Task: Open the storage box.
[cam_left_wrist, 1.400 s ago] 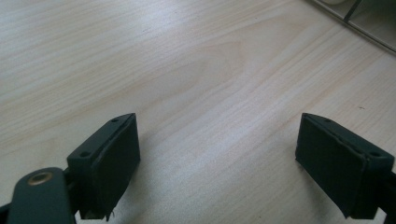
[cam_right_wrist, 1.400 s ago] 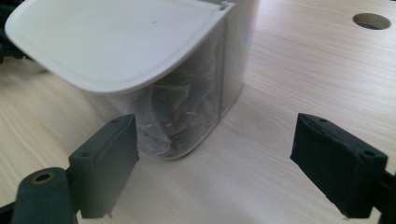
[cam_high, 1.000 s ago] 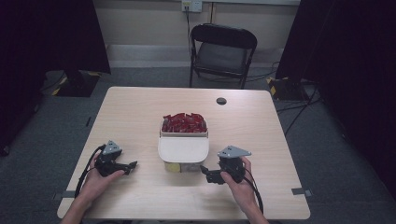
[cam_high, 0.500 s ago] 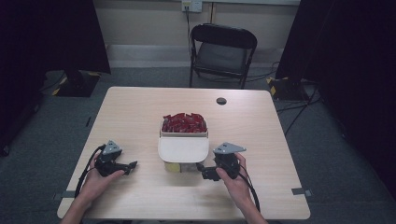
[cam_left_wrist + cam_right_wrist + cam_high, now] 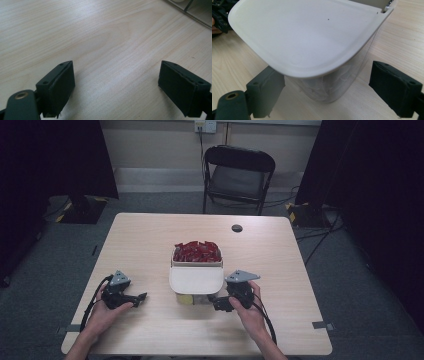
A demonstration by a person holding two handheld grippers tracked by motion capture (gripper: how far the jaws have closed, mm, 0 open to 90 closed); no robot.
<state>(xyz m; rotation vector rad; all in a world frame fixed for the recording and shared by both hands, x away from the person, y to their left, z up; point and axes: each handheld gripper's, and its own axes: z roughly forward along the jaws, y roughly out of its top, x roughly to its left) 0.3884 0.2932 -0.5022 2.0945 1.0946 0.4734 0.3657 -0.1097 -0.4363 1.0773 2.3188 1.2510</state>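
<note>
1. Two black jaws of the right gripper [image 5: 329, 82] stand spread either side of a clear container [image 5: 329, 85], pinching nothing yet — one jaw near its left wall, the other well off to its right.
2. Over that container hangs a white hinged lid [image 5: 304, 37], and pale contents show dimly through the clear wall; what they are cannot be told.
3. From above, the right gripper [image 5: 220, 303] sits at the near right corner of the container [image 5: 192, 299], the person's right hand [image 5: 248, 312] behind it; the lid [image 5: 196, 278] covers the near half.
4. Behind the lid lies an open compartment heaped with red packets [image 5: 197, 251], near the middle of the wooden table [image 5: 150, 235].
5. Off to the side, the left gripper [image 5: 141, 296] rests low on the table, well apart from the container; its jaws [image 5: 117, 85] are wide open over bare wood.
6. By these pictures the work is at its start — nothing is gripped or lifted, and closing on the container or its lid looks to be what remains.
7. Beyond the table stands a folding chair [image 5: 239, 176].
</note>
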